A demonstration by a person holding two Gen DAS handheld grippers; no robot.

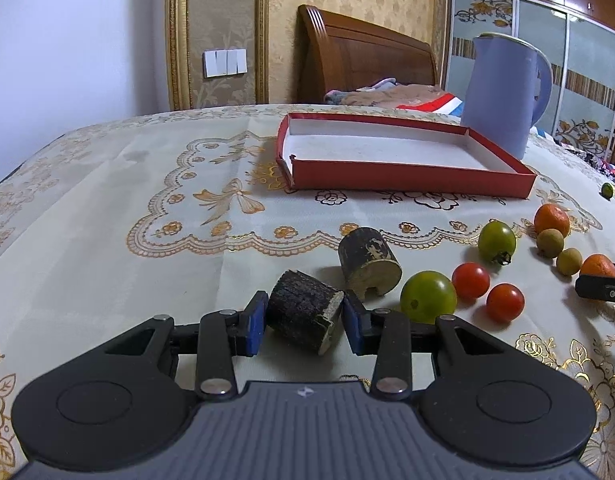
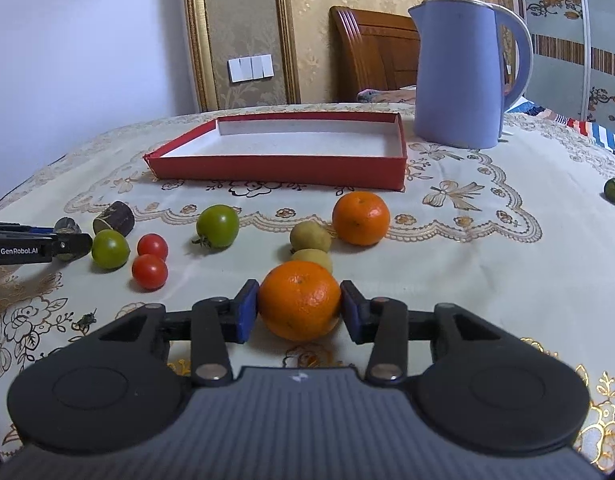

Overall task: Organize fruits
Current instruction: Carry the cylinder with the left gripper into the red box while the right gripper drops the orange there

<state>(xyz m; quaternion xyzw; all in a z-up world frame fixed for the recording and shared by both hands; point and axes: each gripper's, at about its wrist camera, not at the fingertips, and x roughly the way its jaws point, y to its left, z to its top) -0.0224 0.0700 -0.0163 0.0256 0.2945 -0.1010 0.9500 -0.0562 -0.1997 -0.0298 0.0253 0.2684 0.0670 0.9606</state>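
L gripper (image 1: 303,320) is sitting low on the bench (image 1: 107,220), fingers (image 1: 254,322) clamped on a dark sugarcane piece (image 1: 303,316); 2nd cane piece (image 1: 369,262) is lying just beyond it. R gripper (image 2: 299,306) is squeezing the near orange (image 2: 300,300) w/ both fingers (image 2: 245,310) touching its sides. Far of it: 2 longans (image 2: 309,236), another orange (image 2: 361,218). To the left, green tomatoes (image 2: 218,226) & red cherry tomatoes (image 2: 149,271). Red tray (image 2: 279,168) is sitting at the far side, blue kettle (image 2: 459,76) to its right.
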